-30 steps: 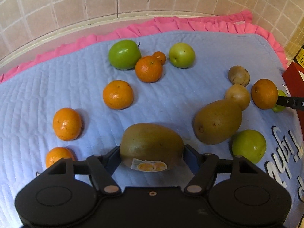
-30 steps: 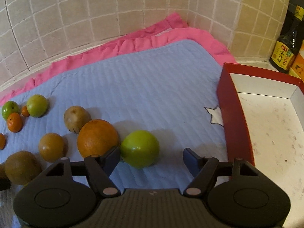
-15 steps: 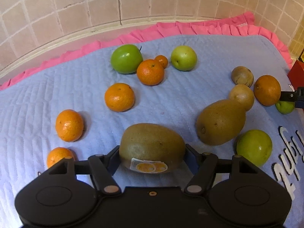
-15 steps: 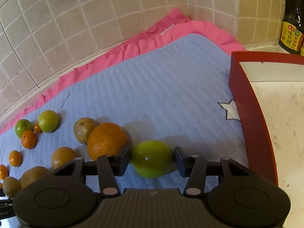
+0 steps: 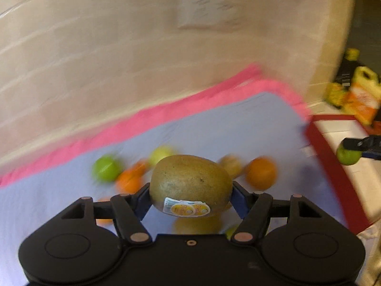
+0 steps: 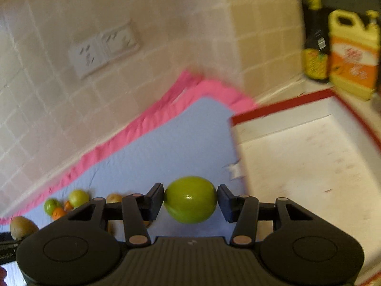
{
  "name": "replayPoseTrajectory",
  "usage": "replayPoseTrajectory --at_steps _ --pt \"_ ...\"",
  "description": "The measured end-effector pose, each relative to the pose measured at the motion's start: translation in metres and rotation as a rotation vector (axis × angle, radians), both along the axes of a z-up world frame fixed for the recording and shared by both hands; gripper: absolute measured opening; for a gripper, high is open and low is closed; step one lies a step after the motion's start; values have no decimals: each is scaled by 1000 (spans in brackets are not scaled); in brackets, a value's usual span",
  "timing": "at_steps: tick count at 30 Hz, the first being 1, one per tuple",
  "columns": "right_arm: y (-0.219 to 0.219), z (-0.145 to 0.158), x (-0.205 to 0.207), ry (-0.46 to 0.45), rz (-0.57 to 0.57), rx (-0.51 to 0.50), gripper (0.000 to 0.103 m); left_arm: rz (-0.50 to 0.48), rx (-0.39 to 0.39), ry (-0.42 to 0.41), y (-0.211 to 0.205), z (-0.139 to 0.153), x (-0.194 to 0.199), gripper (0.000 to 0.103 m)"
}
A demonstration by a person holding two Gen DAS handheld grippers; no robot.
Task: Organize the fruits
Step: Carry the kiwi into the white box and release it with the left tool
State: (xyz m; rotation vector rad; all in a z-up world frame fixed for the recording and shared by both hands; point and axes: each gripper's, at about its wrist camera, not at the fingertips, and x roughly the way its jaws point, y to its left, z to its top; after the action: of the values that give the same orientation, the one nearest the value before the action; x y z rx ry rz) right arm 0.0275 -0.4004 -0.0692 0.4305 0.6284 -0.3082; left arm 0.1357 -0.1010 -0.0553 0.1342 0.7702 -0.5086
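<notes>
Both fruits were lifted: left gripper (image 5: 190, 196) fingers clamped the brown stickered kiwi (image 5: 190, 184), right gripper (image 6: 190, 201) fingers the round green fruit (image 6: 190, 199); next, carry them over the red-rimmed white box (image 6: 281, 106) and release.

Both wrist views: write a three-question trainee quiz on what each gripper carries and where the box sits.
1. True or false: the left gripper is shut on a kiwi with a sticker.
2. What does the right gripper hold? A) an orange B) a green fruit C) a bottle
3. Fill in: in the right wrist view, the red-rimmed box lies to the ____ of the blue mat.

Key
1. True; its fingers press both sides.
2. B
3. Right; no fruit shows inside it.
</notes>
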Motion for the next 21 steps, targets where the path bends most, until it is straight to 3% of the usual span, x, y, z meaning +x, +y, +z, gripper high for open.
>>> replayPoseTrajectory --at_steps 7,11,16,21 --pt "-60 -5 -38 55 -185 -26 52 -313 -119 -11 -129 28 21 80" --pt "-85 -18 -56 90 -244 -26 52 -456 -145 44 -210 25 29 80" --pt "-107 -31 -63 139 -281 -19 52 -594 -82 109 -308 -1 34 81" --pt "-119 -45 -60 184 -285 16 52 -650 12 224 -363 -42 33 81"
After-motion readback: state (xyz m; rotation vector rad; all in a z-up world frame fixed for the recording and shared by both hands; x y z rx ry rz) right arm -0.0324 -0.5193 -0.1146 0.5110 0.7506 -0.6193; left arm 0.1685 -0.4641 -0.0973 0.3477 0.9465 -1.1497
